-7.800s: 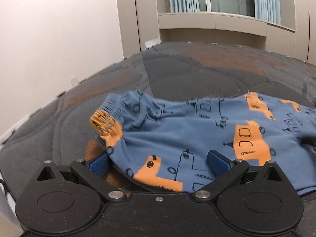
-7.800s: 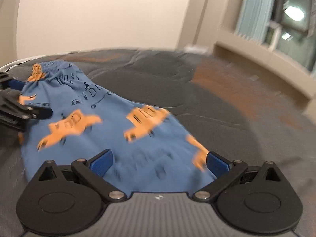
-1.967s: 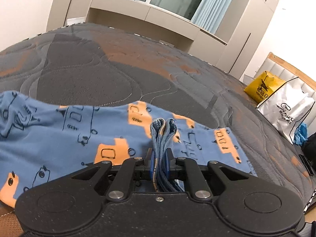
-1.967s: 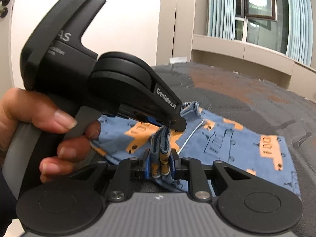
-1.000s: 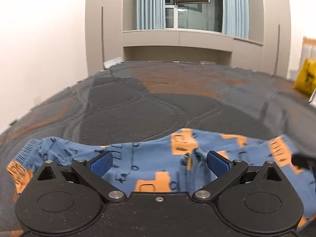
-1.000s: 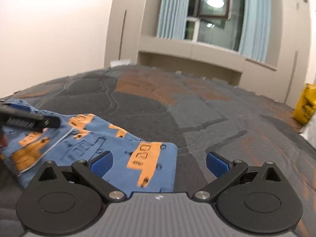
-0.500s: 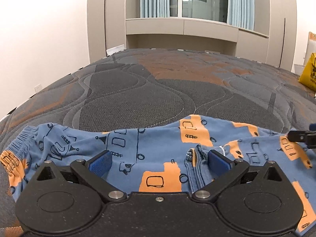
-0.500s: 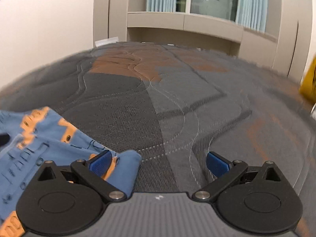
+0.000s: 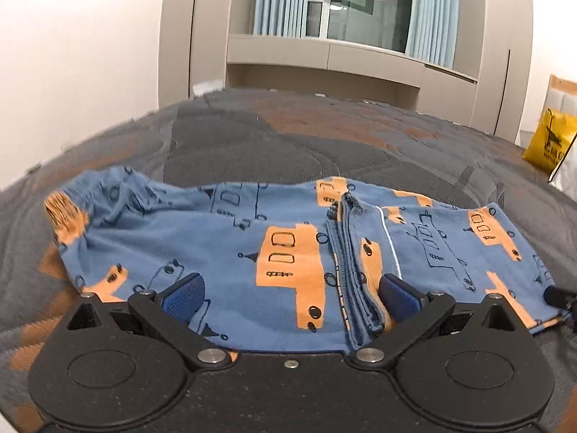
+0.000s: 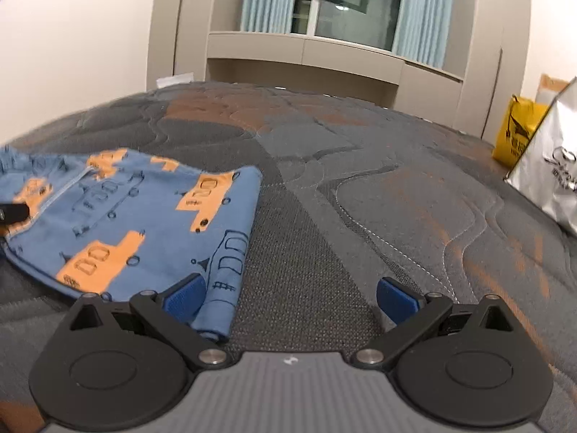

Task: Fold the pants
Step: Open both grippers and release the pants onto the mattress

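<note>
Right tool (image 10: 290, 297) is hovering low over the bed (image 10: 360, 195), blue pads spread wide with nothing between them. Blue pants (image 10: 119, 216) with orange vehicle prints are lying flat at 9 o'clock on the grey and rust quilted cover; their folded near edge is running down toward 7 o'clock and appears to be touching the left pad (image 10: 184, 299). The dark tip of the left tool (image 10: 12, 213) is showing at the far 9 o'clock edge, over the cloth. A yellow bag (image 10: 515, 140) and a silver bag (image 10: 551, 173) are standing at 3 o'clock. Curtained window (image 10: 342, 3) at 12 o'clock.
</note>
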{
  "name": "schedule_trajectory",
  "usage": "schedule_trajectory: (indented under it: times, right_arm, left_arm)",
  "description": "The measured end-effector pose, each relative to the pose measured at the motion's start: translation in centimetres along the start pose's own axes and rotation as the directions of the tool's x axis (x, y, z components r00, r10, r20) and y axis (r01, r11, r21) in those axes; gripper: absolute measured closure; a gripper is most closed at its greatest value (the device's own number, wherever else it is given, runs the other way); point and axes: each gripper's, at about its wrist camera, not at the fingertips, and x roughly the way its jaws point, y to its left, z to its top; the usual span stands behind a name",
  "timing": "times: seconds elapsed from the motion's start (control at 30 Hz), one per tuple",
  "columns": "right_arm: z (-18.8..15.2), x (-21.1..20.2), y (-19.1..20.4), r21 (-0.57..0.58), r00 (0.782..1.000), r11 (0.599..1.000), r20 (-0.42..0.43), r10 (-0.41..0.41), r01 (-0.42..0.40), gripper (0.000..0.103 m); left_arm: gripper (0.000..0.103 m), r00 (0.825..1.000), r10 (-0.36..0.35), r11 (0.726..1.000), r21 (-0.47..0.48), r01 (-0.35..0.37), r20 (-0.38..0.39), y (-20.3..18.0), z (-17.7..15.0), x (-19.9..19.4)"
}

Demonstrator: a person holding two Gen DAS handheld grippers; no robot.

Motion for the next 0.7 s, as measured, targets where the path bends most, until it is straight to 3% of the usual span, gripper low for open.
schedule_trajectory:
  times: [0.2,0.7]
  right_arm:
    - [-0.13,0.42,-0.90,0.054,0.999,0.998,-0.022,0.034,-0.033,0.000]
    - [-0.48,0.43,-0.79,0.066,0.999,0.997,-0.020,0.029,-0.027,0.000]
  left_arm:
    - [0.000,1.000,-0.004,1.000,-0.009,0.004,0.007,0.00,-0.15,-0.11]
    - [0.000,1.000,-0.011,1.000,-0.021,0.011,0.009,0.08,-0.20,-0.08]
